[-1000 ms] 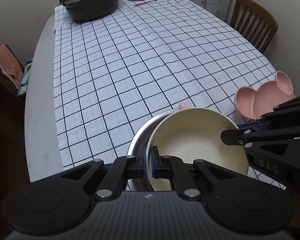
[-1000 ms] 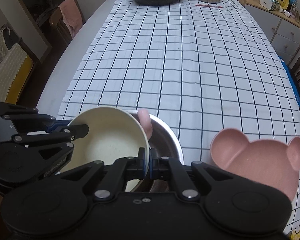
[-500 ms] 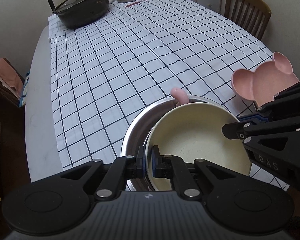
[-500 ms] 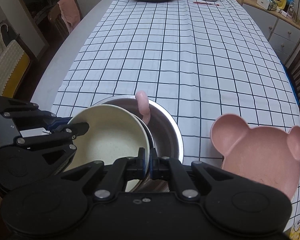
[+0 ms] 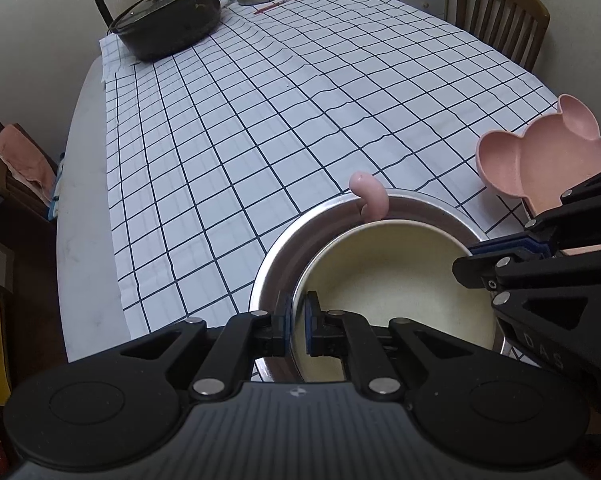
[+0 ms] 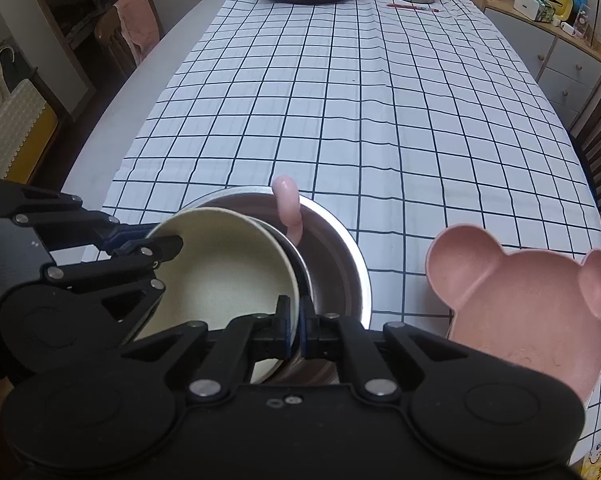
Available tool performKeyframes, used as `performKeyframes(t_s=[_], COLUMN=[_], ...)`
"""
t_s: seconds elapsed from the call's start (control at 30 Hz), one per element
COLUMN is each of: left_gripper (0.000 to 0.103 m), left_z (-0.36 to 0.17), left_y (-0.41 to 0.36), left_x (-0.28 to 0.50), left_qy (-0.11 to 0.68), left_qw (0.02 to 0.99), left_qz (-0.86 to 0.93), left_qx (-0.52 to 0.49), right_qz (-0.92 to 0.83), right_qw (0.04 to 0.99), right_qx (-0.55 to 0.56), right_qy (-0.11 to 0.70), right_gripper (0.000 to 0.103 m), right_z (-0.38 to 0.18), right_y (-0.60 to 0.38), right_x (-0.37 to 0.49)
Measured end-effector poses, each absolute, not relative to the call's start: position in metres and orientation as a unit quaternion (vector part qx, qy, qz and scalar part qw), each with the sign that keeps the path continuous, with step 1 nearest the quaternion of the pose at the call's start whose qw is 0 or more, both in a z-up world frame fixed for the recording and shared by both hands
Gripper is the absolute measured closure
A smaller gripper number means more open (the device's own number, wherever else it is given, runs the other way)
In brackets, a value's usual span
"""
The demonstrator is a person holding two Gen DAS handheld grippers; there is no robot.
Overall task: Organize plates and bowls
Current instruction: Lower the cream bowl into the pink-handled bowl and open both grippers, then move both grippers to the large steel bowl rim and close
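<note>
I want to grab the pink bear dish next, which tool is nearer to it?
Right. The right tool grips the cream bowl's rim on the side facing the pink bear dish; the left tool grips the bowl's opposite rim, farther away.

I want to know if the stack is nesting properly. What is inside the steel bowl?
The cream bowl sits tilted in the steel bowl, gripped at its rim by both tongs. A pink curved piece rises behind it. The steel bowl's bottom under the cream bowl is covered.
</note>
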State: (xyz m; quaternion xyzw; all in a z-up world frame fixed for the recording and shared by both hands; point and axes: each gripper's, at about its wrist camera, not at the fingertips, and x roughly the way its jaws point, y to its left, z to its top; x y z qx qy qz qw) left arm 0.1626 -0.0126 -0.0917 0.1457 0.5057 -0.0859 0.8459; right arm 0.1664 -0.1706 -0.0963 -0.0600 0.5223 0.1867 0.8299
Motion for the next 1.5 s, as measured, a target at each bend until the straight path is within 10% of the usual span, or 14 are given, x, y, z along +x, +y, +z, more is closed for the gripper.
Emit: performKeyframes(t_s=[1.03, 1.27, 1.5], left_gripper=[0.094, 0.046, 0.038], left_z=[-0.048, -0.033, -0.023], left_y=[0.015, 0.025, 0.035], left_x=[0.131, 0.111, 0.097], left_qy=[0.475, 0.442, 0.421], left_qw=[0.868, 0.887, 0.898], left_qz=[-0.135, -0.132, -0.124], left_qx=[0.047, 0.033, 0.024], right_qz=[0.215, 0.219, 0.217], right_qw=[0.857, 0.871, 0.884], right_qx=[-0.029, -0.028, -0.027], right_qy=[0.467, 0.440, 0.413], right_gripper=[0.058, 0.048, 0.033], right_z=[-0.056, -0.042, -0.032], right_y=[-0.189, -0.198, -0.212], right_x=[0.135, 0.119, 0.105])
